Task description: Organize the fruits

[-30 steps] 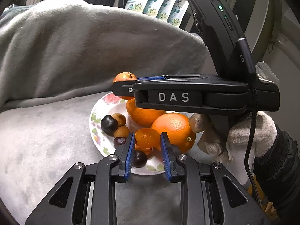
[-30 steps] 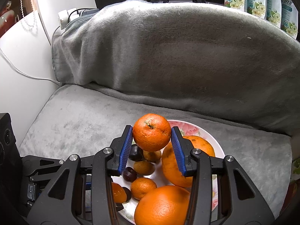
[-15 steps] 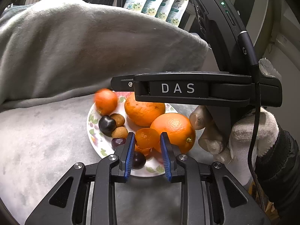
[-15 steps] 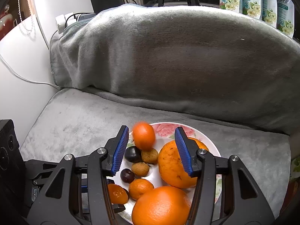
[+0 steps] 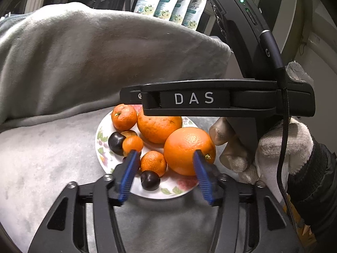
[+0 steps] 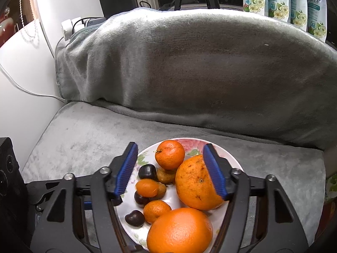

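Both grippers, left point(image 5: 164, 172) and right point(image 6: 170, 168), hang open and empty over the plate point(image 6: 229, 158) at frame bottom; fruit looks gathered, so pulling clear seems next.

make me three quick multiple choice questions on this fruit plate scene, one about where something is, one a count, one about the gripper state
1. Where does the stemmed mandarin lie?
A. on the far side of the plate
B. on the grey blanket
C. between the right gripper's fingers

2. How many large oranges are on the plate?
A. one
B. two
C. four

3. What state is the left gripper in?
A. shut on a mandarin
B. shut on nothing
C. open, holding nothing

Answers:
1. A, the right wrist view shows it resting on the plate's far part, touching the far large orange.
2. B, that orange and the near large orange are the only big ones.
3. C, the left wrist view shows its blue pads spread wide, with the fruit lying on the plate beyond them.
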### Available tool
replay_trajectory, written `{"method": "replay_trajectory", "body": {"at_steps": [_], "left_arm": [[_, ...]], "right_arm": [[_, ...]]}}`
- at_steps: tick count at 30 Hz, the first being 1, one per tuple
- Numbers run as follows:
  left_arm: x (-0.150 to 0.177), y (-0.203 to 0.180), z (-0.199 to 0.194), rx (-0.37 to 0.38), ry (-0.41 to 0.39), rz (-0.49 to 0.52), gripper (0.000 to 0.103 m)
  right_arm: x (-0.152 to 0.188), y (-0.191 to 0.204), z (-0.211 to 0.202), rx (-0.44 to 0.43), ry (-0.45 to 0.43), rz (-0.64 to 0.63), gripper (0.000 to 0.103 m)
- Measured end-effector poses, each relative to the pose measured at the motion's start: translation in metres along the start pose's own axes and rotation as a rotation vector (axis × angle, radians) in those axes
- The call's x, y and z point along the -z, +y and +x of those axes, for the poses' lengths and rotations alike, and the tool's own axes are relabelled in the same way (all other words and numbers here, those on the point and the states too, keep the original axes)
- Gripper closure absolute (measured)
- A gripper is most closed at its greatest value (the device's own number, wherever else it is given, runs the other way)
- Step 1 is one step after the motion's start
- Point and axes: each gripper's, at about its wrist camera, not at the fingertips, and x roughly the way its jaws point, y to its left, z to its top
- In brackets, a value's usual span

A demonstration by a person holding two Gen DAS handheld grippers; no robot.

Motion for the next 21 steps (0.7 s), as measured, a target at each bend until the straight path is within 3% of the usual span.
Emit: {"method": "replay_trajectory", "body": {"at_steps": [7, 9, 11, 21], "left_arm": [[-0.001, -0.005, -0.003, -0.016, -0.001, 0.014, 0.033], [-0.001, -0.006, -0.005, -0.021, 0.003, 0.014, 0.033], [-0.001, -0.007, -0.006, -0.030, 0.007, 0.011, 0.029], [0.000, -0.005, -0.013, -0.064, 0.011, 0.001, 0.025]], "right_arm": [[0.000, 0.000, -0.001, 0.005, 0.002, 0.005, 0.033], [0.000, 0.000, -0.002, 0.009, -0.001, 0.008, 0.021], [0.000, 0.000, -0.004, 0.016, -0.009, 0.014, 0.018], [0.002, -0.001, -0.007, 0.032, -0.009, 0.029, 0.014]]}}
